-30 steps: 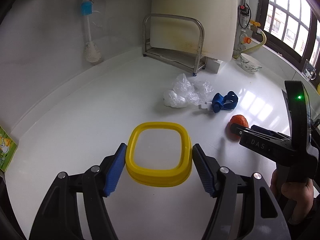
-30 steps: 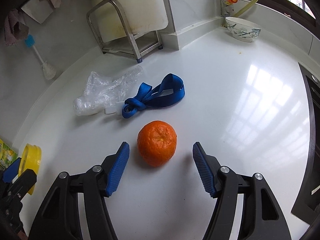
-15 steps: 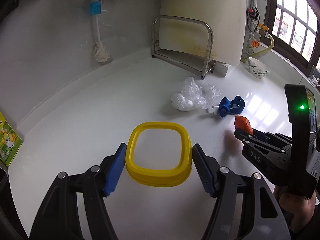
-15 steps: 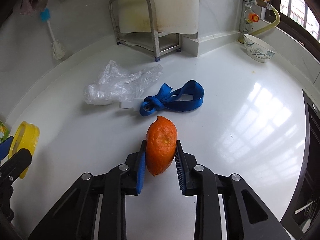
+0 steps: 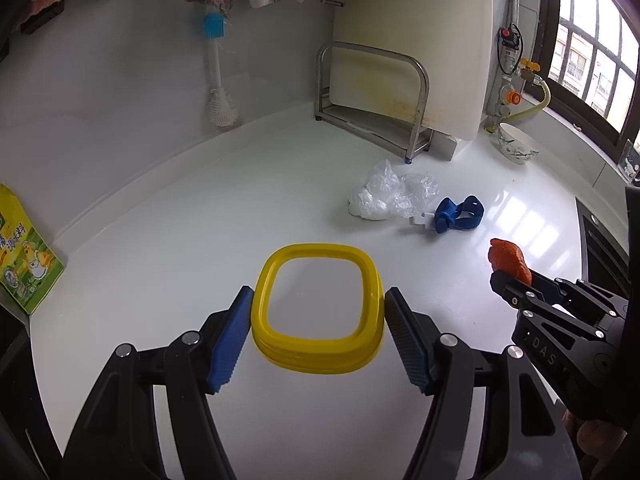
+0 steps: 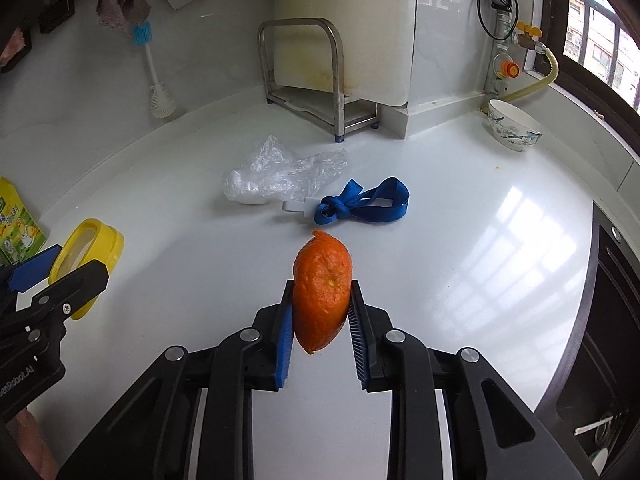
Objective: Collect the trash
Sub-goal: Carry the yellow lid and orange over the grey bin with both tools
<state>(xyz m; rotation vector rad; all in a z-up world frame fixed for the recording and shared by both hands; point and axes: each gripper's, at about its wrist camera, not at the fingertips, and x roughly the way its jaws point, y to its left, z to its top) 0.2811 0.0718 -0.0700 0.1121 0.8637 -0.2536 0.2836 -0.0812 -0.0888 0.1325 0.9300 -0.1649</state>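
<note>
Right gripper (image 6: 320,322): pressed onto the orange peel (image 6: 322,292); both blue pads bear on its sides and squash it into a tall narrow shape.
Change: one second ago these jaws stood spread around the peel as it lay round on the counter (image 6: 460,240); they have since closed, and the peel now rides clear of the surface.
Meaning for task: judged as pickup complete for the first trash item; the next phase is transfer to the container.
Left gripper (image 5: 318,330): pinching the yellow container (image 5: 318,304) across its two sides, opening facing up; grip unchanged over the last second.
Container position: held above the counter, to the left of the right gripper and well apart from the peel.
Remaining trash: crumpled clear plastic bag (image 6: 280,172) and knotted blue strap (image 6: 364,204), lying just beside each other on the counter beyond the peel, with a small white plastic piece (image 6: 294,206) between them.
Surroundings: steel rack (image 6: 312,76) and bottle brush (image 6: 158,80) at the back wall, patterned bowl (image 6: 512,124) far right, green box (image 5: 24,256) at the left edge.
Obstructions: none visible between peel and container; the container opening is small, so judged to require careful alignment.
</note>
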